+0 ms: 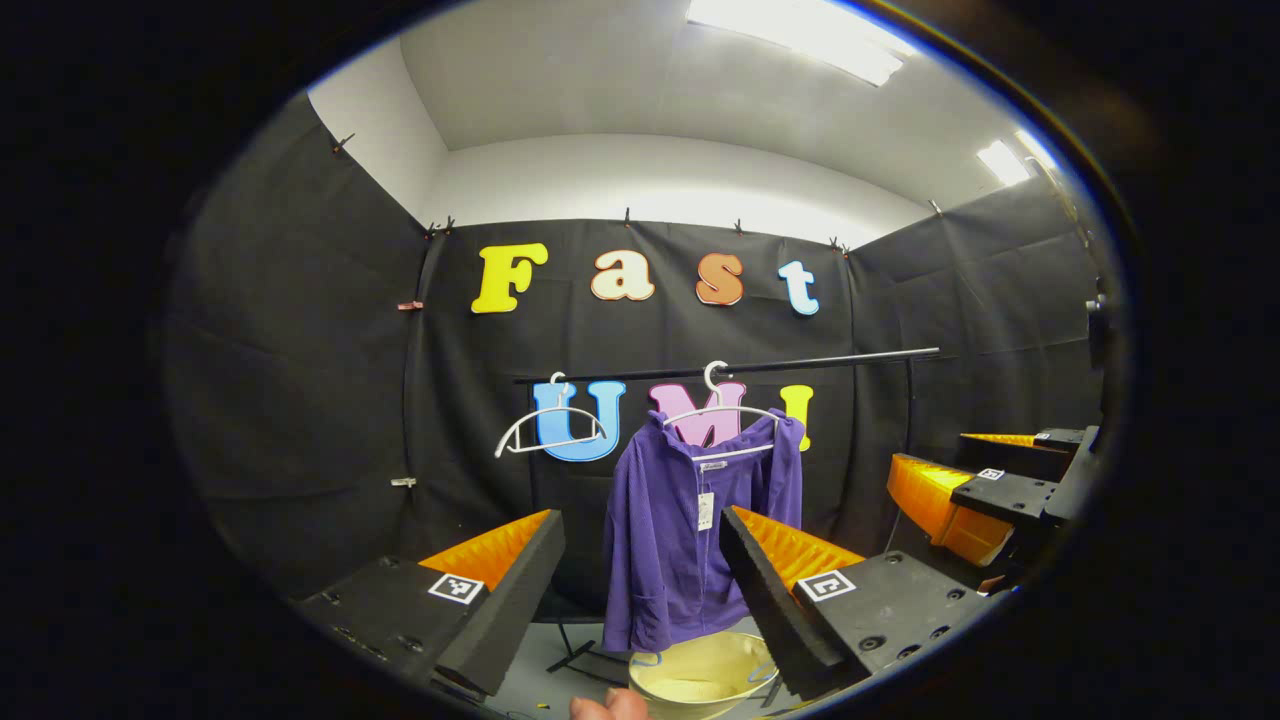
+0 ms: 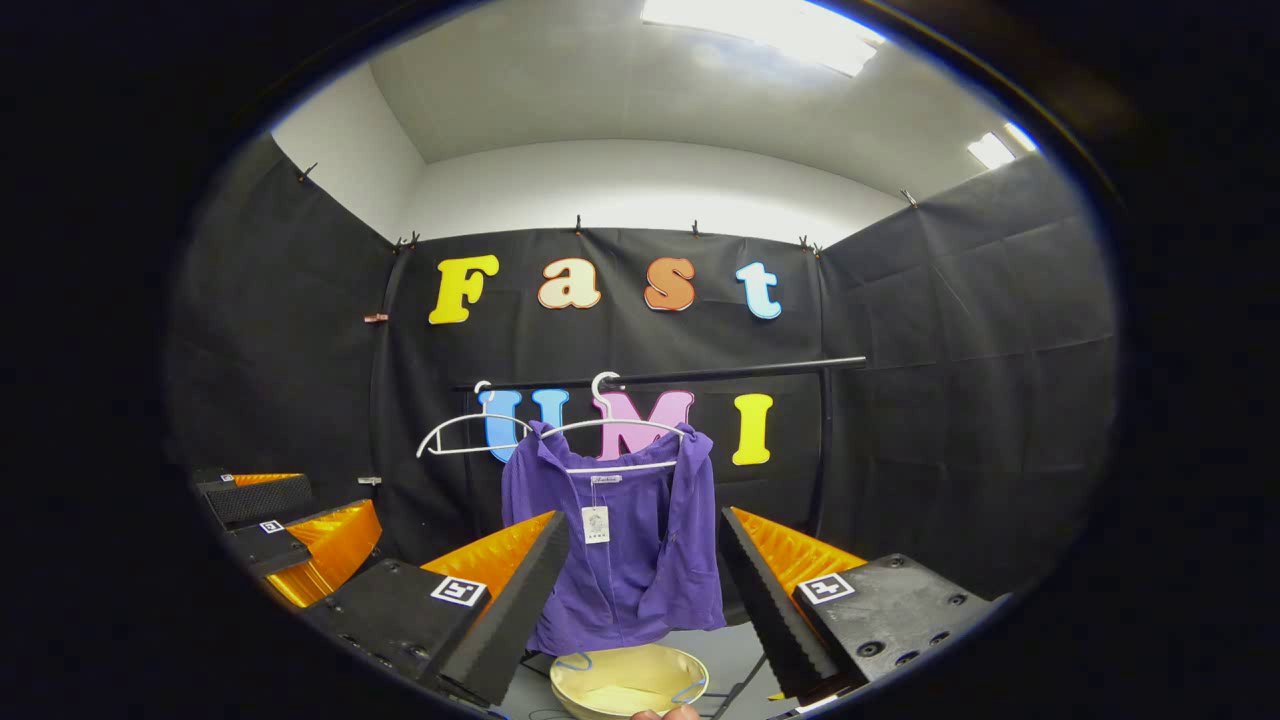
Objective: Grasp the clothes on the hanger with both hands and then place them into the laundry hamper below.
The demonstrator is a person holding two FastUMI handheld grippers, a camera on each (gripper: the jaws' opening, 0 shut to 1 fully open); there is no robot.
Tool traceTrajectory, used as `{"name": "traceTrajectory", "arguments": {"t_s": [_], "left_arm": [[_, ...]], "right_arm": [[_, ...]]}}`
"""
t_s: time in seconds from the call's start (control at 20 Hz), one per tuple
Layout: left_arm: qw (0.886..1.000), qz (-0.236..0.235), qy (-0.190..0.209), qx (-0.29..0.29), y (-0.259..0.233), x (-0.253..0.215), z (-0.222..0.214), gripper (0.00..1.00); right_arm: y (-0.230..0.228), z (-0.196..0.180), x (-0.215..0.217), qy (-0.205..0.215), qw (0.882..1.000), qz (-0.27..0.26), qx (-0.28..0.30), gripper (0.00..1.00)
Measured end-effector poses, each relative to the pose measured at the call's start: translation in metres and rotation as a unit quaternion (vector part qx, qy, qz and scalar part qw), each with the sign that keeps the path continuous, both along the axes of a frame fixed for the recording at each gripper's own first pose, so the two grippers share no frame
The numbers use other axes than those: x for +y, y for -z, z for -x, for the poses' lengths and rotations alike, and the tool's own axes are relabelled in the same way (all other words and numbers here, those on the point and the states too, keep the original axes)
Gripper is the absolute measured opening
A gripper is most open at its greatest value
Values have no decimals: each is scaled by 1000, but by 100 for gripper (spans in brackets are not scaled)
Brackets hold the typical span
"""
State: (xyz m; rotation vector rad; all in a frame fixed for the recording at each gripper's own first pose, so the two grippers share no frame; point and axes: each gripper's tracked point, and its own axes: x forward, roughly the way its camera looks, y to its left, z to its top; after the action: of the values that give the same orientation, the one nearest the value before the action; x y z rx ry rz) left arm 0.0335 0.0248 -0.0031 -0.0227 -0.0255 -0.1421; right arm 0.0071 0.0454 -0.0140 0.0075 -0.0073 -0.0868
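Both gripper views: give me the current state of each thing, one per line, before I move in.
Purple jacket: hanging on a white hanger, not grasped.
Second white hanger: bare, tilted, on the rail.
Laundry hamper: on the floor under the jacket, open.
Left gripper: open, short of the jacket.
Right gripper: open, short of the jacket.

the purple jacket (image 1: 690, 530) hides most of its white hanger (image 1: 717, 412); its lower right edge sits behind a gripper finger. the pale hamper (image 1: 700, 680) is cut off at the bottom edge. the jacket's hanging tag (image 2: 596, 523) is too small to read.
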Motion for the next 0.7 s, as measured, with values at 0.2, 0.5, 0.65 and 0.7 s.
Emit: {"name": "traceTrajectory", "arguments": {"t_s": [0.2,0.5,0.65,0.7], "left_arm": [[1000,-2,12,-2,2,-14,-30,98],[1000,2,13,1,6,-59,-109,98],[1000,-2,-7,-1,11,-78,-166,98],[1000,-3,-14,1,15,-82,-183,98]], "right_arm": [[4,-28,-13,13,1000,-12,0,97],[18,-105,-49,15,1000,-17,-5,97],[27,-142,-60,5,1000,-18,-7,98],[31,-155,-64,-2,1000,-14,-7,98]]}}
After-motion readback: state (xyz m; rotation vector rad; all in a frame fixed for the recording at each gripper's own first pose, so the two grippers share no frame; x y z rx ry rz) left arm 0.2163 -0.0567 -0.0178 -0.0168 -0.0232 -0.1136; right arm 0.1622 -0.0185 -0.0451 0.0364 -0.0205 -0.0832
